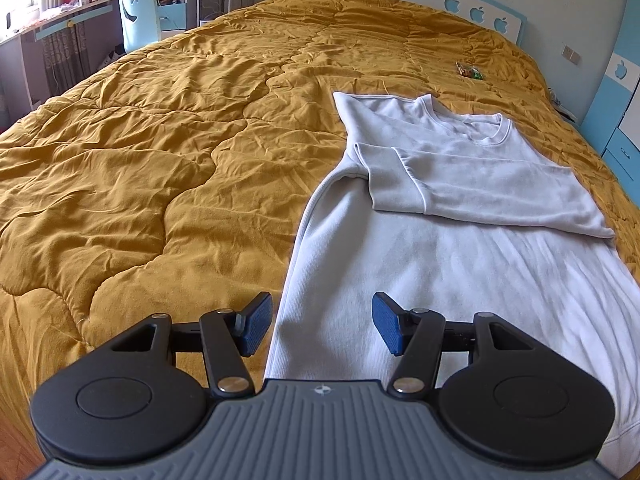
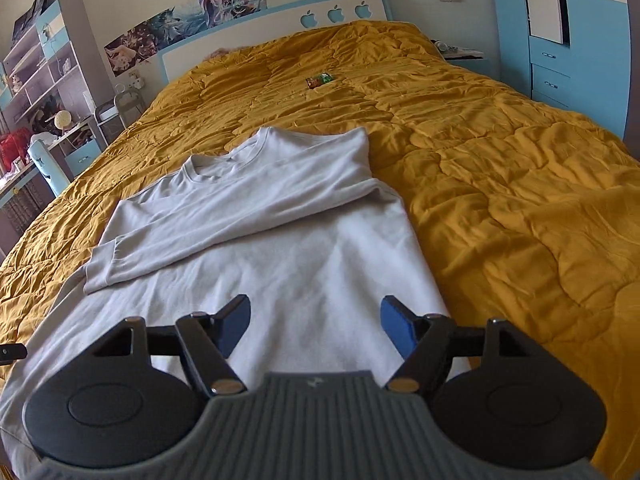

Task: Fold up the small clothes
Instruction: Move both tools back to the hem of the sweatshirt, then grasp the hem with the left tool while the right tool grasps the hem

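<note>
A pale grey long-sleeved sweatshirt [image 1: 460, 248] lies flat on the mustard quilt [image 1: 140, 160], neck toward the headboard. Both sleeves are folded across its chest, the upper sleeve [image 2: 224, 224] ending in a cuff at the left in the right wrist view. My left gripper [image 1: 322, 330] hovers open over the sweatshirt's lower left edge, nothing between its blue pads. My right gripper [image 2: 316, 330] stands open above the sweatshirt [image 2: 304, 272] near its lower right edge, also with nothing between its fingers.
A small red and green packet [image 2: 320, 79] lies on the quilt [image 2: 520, 200] beyond the collar. The white and blue headboard [image 2: 280, 28] bounds the far end. A desk and pale blue chair [image 1: 138, 12] stand left of the bed, blue drawers [image 2: 560, 72] to the right.
</note>
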